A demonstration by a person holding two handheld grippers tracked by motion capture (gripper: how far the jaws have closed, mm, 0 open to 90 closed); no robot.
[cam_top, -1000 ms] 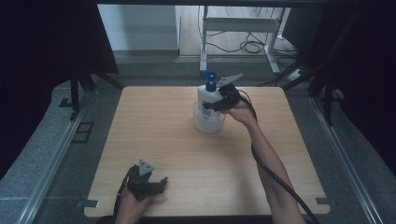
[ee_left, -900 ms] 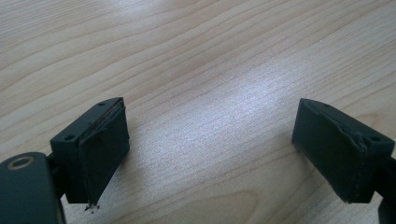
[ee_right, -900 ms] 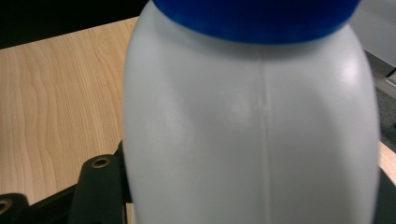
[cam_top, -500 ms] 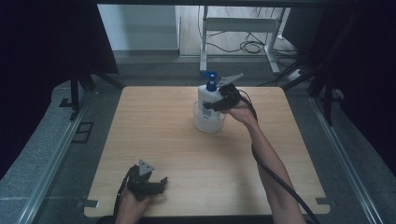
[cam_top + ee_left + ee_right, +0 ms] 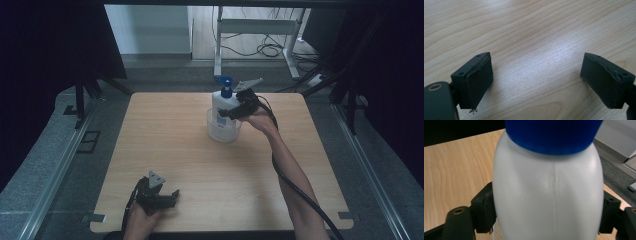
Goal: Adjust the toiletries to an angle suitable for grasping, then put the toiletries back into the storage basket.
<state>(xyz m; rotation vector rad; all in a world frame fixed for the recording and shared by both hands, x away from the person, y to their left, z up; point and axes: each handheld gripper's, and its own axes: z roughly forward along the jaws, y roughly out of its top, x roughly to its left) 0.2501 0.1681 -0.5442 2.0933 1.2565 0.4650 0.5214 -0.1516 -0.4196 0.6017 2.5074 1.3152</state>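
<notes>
A white pump bottle (image 5: 221, 102) with a blue pump head (image 5: 226, 84) stands upright in a clear round tub (image 5: 223, 131) at the back middle of the table. My right gripper (image 5: 229, 113) is shut on the bottle's body, coming in from its right. In the right gripper view the white bottle (image 5: 549, 195) bulges between both jaws, which press on its sides, and the blue collar (image 5: 554, 135) sits above. My left gripper (image 5: 169, 196) rests low near the table's front left edge. It is open, with bare wood between its pads (image 5: 477, 80).
The wooden table (image 5: 165, 145) has grey floor strips on both sides. Behind the far edge stand a metal frame and loose cables (image 5: 270, 50). The right gripper's cable (image 5: 295, 190) trails along the forearm to the front edge.
</notes>
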